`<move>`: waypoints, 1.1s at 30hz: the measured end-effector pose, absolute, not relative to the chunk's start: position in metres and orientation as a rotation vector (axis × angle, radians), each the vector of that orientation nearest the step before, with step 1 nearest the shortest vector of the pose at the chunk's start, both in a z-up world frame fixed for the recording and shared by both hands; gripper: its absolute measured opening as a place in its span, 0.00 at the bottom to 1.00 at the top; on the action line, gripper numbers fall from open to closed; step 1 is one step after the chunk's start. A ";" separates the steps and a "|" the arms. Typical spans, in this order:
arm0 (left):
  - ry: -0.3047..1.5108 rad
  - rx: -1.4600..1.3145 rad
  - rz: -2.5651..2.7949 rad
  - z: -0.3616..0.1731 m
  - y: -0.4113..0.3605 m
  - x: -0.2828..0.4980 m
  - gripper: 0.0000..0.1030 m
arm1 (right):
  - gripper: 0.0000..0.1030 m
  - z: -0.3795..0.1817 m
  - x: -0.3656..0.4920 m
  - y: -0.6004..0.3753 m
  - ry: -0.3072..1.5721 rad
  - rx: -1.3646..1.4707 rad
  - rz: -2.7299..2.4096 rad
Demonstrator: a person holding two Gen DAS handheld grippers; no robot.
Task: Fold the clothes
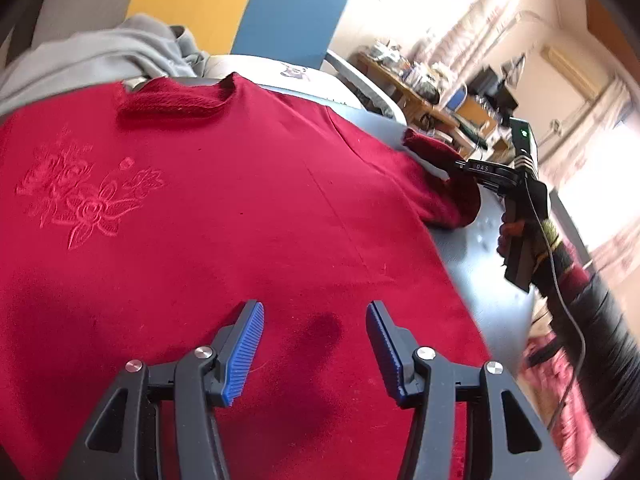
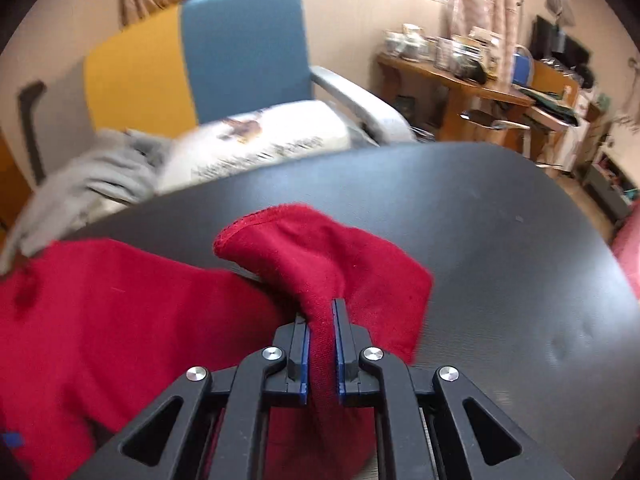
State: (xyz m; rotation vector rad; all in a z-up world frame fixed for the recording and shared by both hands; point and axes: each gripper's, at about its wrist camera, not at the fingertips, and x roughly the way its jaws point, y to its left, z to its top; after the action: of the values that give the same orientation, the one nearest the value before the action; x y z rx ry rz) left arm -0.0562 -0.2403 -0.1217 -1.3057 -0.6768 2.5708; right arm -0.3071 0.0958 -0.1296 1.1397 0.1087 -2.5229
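Observation:
A red sweater point(image 1: 240, 208) with an embroidered flower lies spread front-up on a dark round table point(image 1: 480, 264). My left gripper point(image 1: 316, 316) hovers open over the sweater's lower body, nothing between its blue pads. Over at the right edge of the left wrist view, my right gripper point(image 1: 460, 166) pinches the red sleeve point(image 1: 444, 184). In the right wrist view the right gripper point(image 2: 322, 308) is shut on a fold of that sleeve point(image 2: 320, 248), whose cuff stands lifted off the table point(image 2: 500, 220).
A grey garment point(image 1: 100, 52) and a white printed one point(image 2: 272, 136) lie at the table's far edge, in front of a blue chair point(image 2: 244, 44). A cluttered wooden desk point(image 2: 480, 84) stands at the back right. A dark sleeve point(image 1: 604, 352) holds the right gripper.

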 end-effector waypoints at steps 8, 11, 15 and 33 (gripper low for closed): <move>-1.034 -1.233 2.580 -0.121 -0.294 -0.036 0.52 | 0.09 -0.078 -0.231 -0.013 0.047 0.882 -2.269; -1.173 -1.206 2.564 -0.125 -0.318 -0.024 0.53 | 0.09 -0.079 -0.197 -0.057 0.085 0.848 -2.163; -1.319 -1.174 2.551 -0.129 -0.348 -0.013 0.54 | 0.25 -0.097 -0.160 -0.090 0.099 0.878 -2.039; -1.416 -1.212 2.453 -0.146 -0.341 -0.099 0.58 | 0.73 -0.181 -0.110 -0.003 -0.169 1.074 -2.027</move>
State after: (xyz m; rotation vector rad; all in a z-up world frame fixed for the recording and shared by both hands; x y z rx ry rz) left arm -0.0987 -0.3411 -0.1456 -1.2118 -1.4157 2.4531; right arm -0.1104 -0.0029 -0.1812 1.0740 -0.1688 -2.0265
